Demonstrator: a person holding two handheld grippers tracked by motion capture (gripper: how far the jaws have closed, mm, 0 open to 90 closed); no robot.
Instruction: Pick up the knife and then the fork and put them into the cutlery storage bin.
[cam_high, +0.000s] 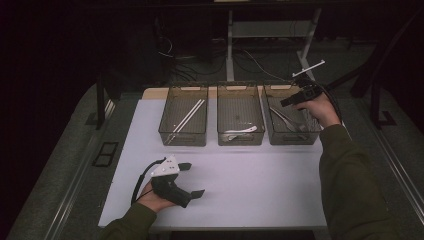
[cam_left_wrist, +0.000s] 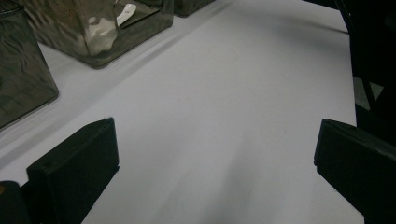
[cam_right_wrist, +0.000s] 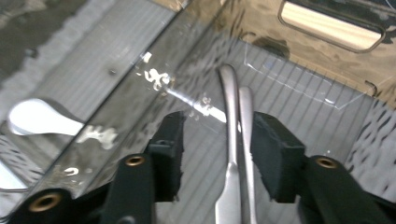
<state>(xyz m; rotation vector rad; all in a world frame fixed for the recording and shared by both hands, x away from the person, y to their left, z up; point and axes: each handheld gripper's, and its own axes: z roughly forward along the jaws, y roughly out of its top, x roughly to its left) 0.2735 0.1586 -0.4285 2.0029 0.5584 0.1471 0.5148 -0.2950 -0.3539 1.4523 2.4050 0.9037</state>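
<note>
Three clear smoky bins stand in a row at the back of the white mat (cam_high: 240, 175). The left bin (cam_high: 183, 142) holds white sticks (cam_high: 187, 117). A white spoon (cam_high: 245, 130) lies in the middle bin (cam_high: 240, 142). Metal utensils (cam_high: 285, 116) lie in the right bin (cam_high: 295, 142). My right gripper (cam_high: 287, 101) hovers over the right bin. In the right gripper view this gripper (cam_right_wrist: 217, 126) is open, its jaws either side of two metal handles (cam_right_wrist: 229, 93) on the bin floor. My left gripper (cam_high: 195, 179) rests low at the front left, open and holding nothing (cam_left_wrist: 217, 135).
In the left gripper view the middle bin (cam_left_wrist: 107, 42) with the white spoon (cam_left_wrist: 119, 16) is ahead to the left, and the left bin (cam_left_wrist: 23, 79) is close by. Bare mat lies between my left gripper and the bins. Table legs and cables stand behind the table.
</note>
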